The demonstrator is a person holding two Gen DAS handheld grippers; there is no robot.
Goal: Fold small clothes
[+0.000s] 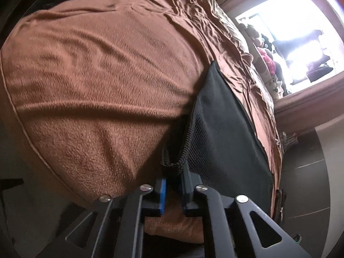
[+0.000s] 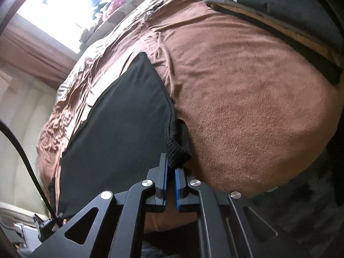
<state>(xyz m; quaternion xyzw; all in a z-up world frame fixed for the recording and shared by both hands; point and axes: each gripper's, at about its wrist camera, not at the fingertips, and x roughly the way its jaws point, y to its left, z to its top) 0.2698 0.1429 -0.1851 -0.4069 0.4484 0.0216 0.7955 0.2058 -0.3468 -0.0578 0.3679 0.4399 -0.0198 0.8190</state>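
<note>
Clearly the task's thing is the black mesh garment (image 1: 217,116), folded into a flat panel and lying on the brown fleece blanket (image 1: 103,81) that covers the bed. Its ribbed elastic waistband (image 2: 176,144) runs along the near edge and curls up in a small loop right in front of both tools.

The left claw (image 1: 173,190) has a narrow gap between its blue pads; the waistband loop sits at its tips, and I judge it released, the pads not pressing the fabric. The right claw (image 2: 170,172) has its pads close together with a thin slit between them; the end of the waistband touches the tips, but whether any cloth is pinched I cannot tell.

A stack of folded dark clothes (image 2: 279,10), the top one with a printed logo, lies at the far edge of the blanket, well apart from the mesh piece.

As a judgement, this fold looks nearly done. The risks come from that springy waistband: if a pad snags the loop as the claw backs away, it could drag the top layer and open the fold. The slick mesh may also slide on the fleece and skew the edges. A wrinkle in the blanket beneath could tilt the panel if it is pushed.
</note>
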